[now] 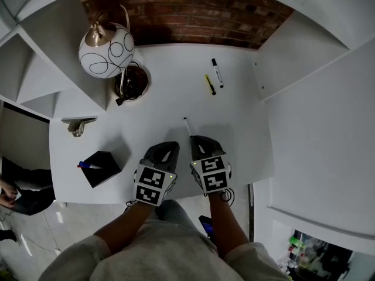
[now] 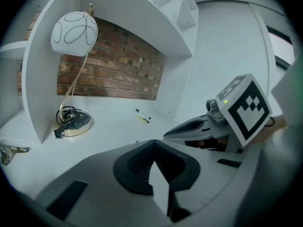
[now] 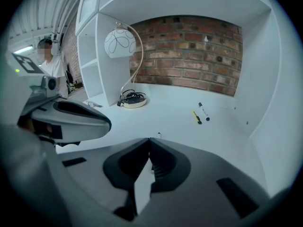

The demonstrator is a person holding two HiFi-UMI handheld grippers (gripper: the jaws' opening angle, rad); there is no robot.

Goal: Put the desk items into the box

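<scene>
A black box (image 1: 101,168) stands at the desk's front left with a blue pen (image 1: 87,165) lying in it. A white pen (image 1: 187,126) rests on the desk, its near end just ahead of my right gripper (image 1: 197,139), and it shows as a small tip (image 3: 159,135) in the right gripper view. Farther back lie a white marker (image 1: 217,72) (image 3: 204,111) and a yellow pen (image 1: 210,84) (image 3: 196,117). My left gripper (image 1: 167,146) (image 2: 154,141) sits beside the right one (image 3: 149,139). Both are shut and hold nothing.
A globe lamp (image 1: 106,50) with a round brass base (image 1: 130,82) stands at the back left. A metal clip (image 1: 78,124) lies left of the box. White shelf walls (image 1: 304,45) flank the desk (image 1: 158,104). A person (image 1: 17,192) is at the far left.
</scene>
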